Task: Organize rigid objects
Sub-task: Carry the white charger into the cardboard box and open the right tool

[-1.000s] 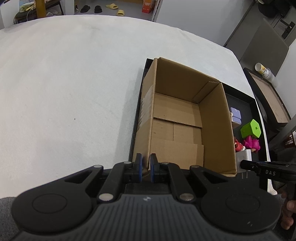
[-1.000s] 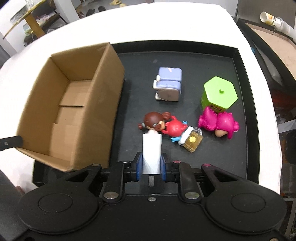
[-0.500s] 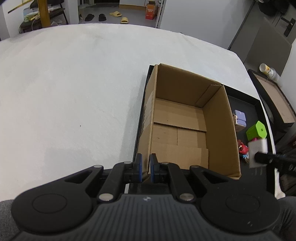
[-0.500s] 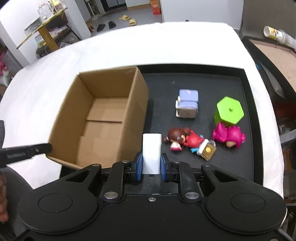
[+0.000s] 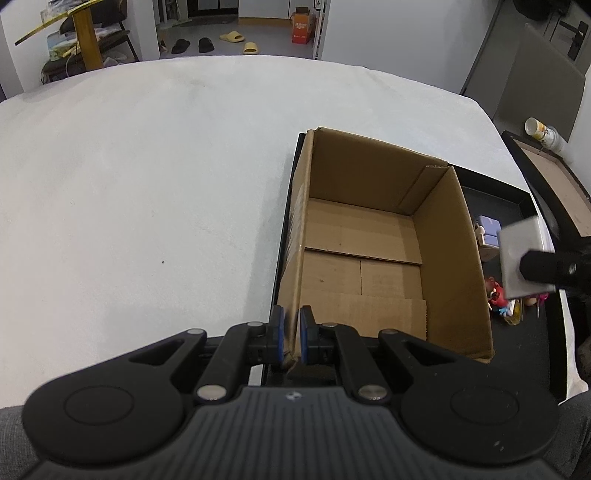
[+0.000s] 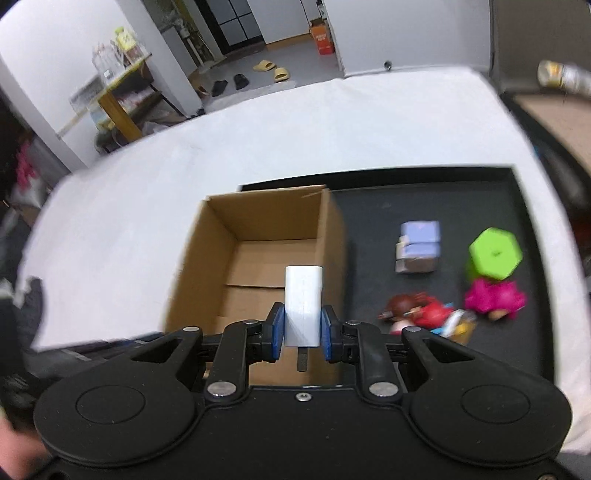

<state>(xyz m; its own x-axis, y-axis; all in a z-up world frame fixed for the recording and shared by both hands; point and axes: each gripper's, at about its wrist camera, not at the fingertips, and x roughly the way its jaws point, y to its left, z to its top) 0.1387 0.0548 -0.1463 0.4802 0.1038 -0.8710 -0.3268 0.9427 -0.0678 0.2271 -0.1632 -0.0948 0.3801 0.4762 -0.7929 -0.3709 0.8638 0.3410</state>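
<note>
Cardboard, brown and open-topped, forms the empty box (image 6: 269, 258) standing at the left end of a shallow black tray (image 6: 373, 206). The left gripper (image 5: 291, 339) is clamped tight on the box's near left wall, blue pads pressed on either side of the cardboard edge. The right gripper (image 6: 303, 334) is closed on a small white rectangular block (image 6: 303, 301), which is held above the box's right wall and its open interior; in the left wrist view the same block (image 5: 522, 258) shows at the right, raised over the tray.

On the tray floor to the right of the box lie a pale lilac toy block (image 6: 419, 245), a red-and-brown doll figure (image 6: 417, 314) with a small yellow piece just beside it, a bright green hexagonal container (image 6: 495, 256) and a magenta toy (image 6: 495, 299) touching the green one's near side.

The tray rests on a white-covered table (image 5: 147, 184). Beyond it are a wooden side table (image 6: 122, 99), slippers on a grey floor (image 6: 269, 68) and an orange carton (image 5: 303, 24). The right wrist view is blurred at its edges.
</note>
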